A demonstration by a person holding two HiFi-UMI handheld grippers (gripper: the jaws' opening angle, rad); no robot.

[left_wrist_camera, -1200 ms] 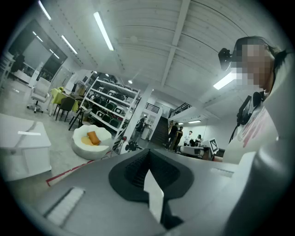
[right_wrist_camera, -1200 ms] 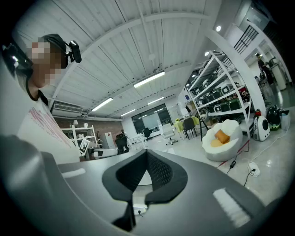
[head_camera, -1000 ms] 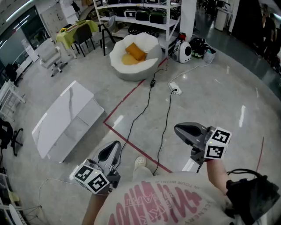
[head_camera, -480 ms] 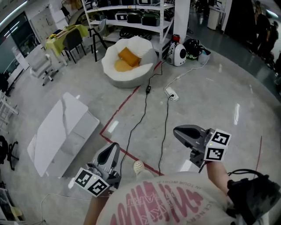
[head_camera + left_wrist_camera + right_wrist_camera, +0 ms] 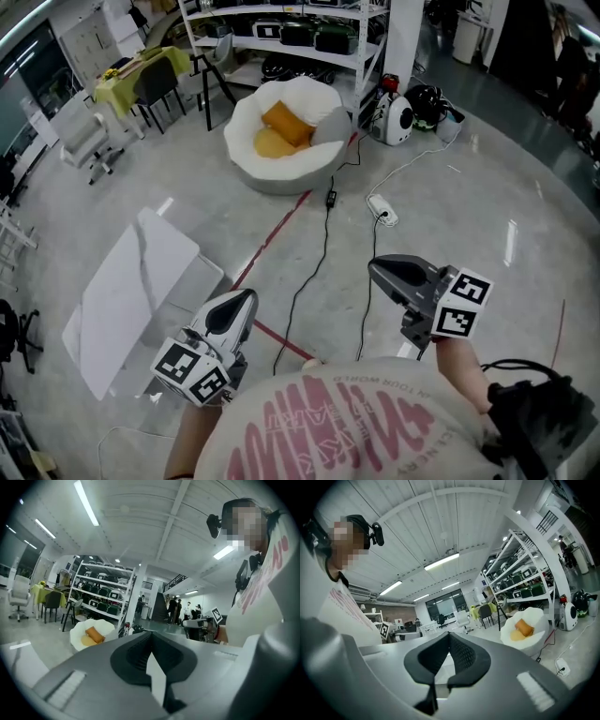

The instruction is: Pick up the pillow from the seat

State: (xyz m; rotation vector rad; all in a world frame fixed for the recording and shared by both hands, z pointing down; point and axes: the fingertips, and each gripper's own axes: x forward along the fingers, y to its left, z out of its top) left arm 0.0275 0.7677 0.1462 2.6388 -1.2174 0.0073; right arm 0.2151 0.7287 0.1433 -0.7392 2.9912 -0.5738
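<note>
Pillow (image 5: 288, 123) in white seat (image 5: 281, 176); open floor (image 5: 450, 216), cables (image 5: 324, 234) ahead.

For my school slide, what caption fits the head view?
Left tool and right tool, both shut, point toward the orange pillow on the white seat.

floor (image 5: 487, 178): grey, polished, red tape line (image 5: 272, 234) centre | white table (image 5: 131, 291) lower left | yellow-green table (image 5: 141, 64) upper left | shelving rack (image 5: 281, 33) top | ceiling strip lights (image 5: 86, 502)

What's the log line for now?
left hand-held gripper shut, empty | right hand-held gripper shut, empty | orange square pillow on white beanbag seat, untouched
</note>
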